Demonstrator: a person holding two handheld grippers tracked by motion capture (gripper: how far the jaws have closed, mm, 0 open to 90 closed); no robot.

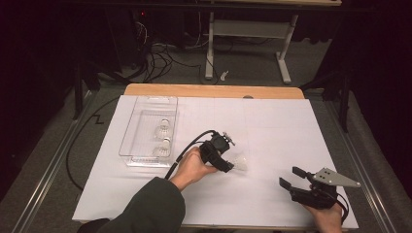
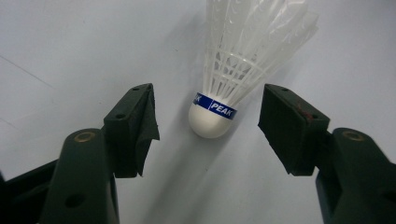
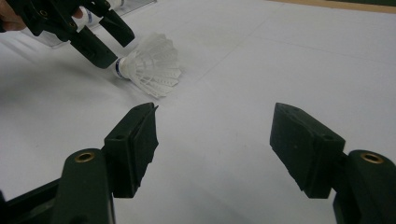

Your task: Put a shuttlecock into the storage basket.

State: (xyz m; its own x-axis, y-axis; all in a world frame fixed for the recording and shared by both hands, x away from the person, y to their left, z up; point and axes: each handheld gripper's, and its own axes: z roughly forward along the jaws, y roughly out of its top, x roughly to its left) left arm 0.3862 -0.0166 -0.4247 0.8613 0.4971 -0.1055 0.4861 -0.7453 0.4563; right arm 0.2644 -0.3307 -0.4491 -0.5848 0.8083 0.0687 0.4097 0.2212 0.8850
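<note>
A white shuttlecock [image 1: 239, 162] lies on its side on the white table sheet [image 1: 272, 126], its cork end [image 2: 210, 122] ringed by a blue band. My left gripper [image 1: 229, 166] is open, and the jaws stand either side of the cork without touching it. The right gripper view catches the same shuttlecock [image 3: 150, 65] at its upper left, with the left gripper's jaws beside its cork. My right gripper [image 1: 290, 177] rests open near the front right of the sheet, with nothing between its jaws.
A clear plastic tray [image 1: 145, 145] stands at the left of the sheet with two more shuttlecocks [image 1: 163, 129] inside. The wooden table edge [image 1: 214, 91] runs along the back. Beyond it are a table frame [image 1: 210, 43] and floor cables [image 1: 160, 60].
</note>
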